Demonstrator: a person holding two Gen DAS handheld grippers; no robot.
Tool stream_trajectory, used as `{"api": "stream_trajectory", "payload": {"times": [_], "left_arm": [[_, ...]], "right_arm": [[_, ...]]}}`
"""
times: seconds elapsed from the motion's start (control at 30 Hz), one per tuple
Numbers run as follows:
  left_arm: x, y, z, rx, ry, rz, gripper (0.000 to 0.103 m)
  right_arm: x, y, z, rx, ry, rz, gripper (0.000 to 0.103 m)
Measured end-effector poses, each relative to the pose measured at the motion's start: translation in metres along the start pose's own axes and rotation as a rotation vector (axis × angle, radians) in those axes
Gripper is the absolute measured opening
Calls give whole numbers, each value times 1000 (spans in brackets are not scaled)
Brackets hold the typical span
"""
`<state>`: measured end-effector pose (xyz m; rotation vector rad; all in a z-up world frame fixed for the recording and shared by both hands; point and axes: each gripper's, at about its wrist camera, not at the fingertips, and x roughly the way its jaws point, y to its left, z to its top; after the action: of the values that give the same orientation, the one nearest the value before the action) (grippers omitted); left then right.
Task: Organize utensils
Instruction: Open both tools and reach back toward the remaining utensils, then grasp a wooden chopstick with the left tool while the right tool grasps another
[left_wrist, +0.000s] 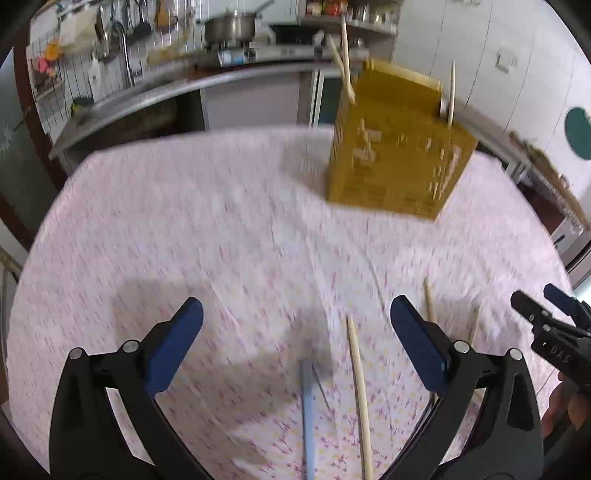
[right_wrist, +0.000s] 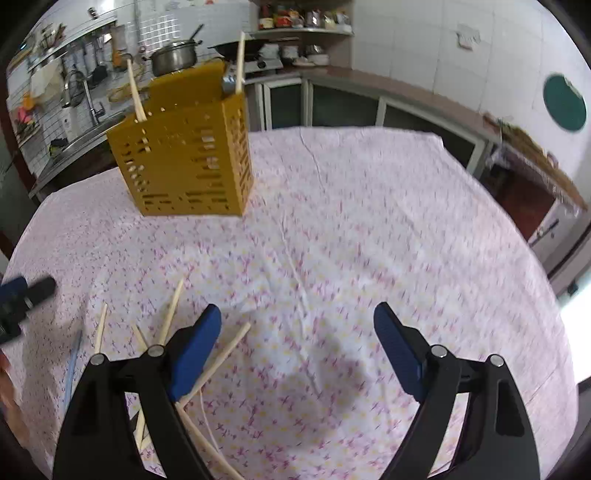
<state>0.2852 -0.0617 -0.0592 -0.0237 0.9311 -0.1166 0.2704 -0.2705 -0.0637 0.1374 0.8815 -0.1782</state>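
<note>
A yellow slotted utensil holder (left_wrist: 395, 147) stands upright on the floral tablecloth, with chopsticks (left_wrist: 345, 61) sticking out of its top; it also shows in the right wrist view (right_wrist: 184, 151). My left gripper (left_wrist: 295, 314) is open and empty above the cloth. A blue utensil handle (left_wrist: 307, 413) and a loose wooden chopstick (left_wrist: 359, 387) lie between its fingers. My right gripper (right_wrist: 297, 317) is open and empty. Several loose chopsticks (right_wrist: 218, 363) lie by its left finger, and the blue utensil (right_wrist: 72, 365) lies further left.
The table (right_wrist: 369, 221) is covered with a pink floral cloth. A kitchen counter with a sink, a pot (left_wrist: 231, 27) and a stove runs behind it. The right gripper shows at the right edge of the left wrist view (left_wrist: 546, 314).
</note>
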Motion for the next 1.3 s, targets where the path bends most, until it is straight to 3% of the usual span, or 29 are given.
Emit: {"api": "stream_trajectory", "payload": {"times": [0.3, 0.63, 0.83, 0.9, 0.97, 1.3], "left_arm": [[14, -12, -22, 33, 48, 12, 97], [26, -14, -27, 31, 109, -31, 66], [24, -22, -26, 47, 99, -50, 63], [25, -25, -28, 48, 105, -52, 61], [30, -29, -30, 48, 123, -53, 50], [44, -43, -29, 71, 157, -27, 34]], "right_arm": [[5, -11, -17, 43, 46, -5, 83], [-24, 8, -48, -70, 74, 103, 73], [-37, 20, -63, -164, 78, 130, 70], [-36, 21, -67, -190, 86, 137, 64], [-32, 21, -70, -209, 105, 139, 58], [-19, 25, -71, -270, 147, 213, 40]]}}
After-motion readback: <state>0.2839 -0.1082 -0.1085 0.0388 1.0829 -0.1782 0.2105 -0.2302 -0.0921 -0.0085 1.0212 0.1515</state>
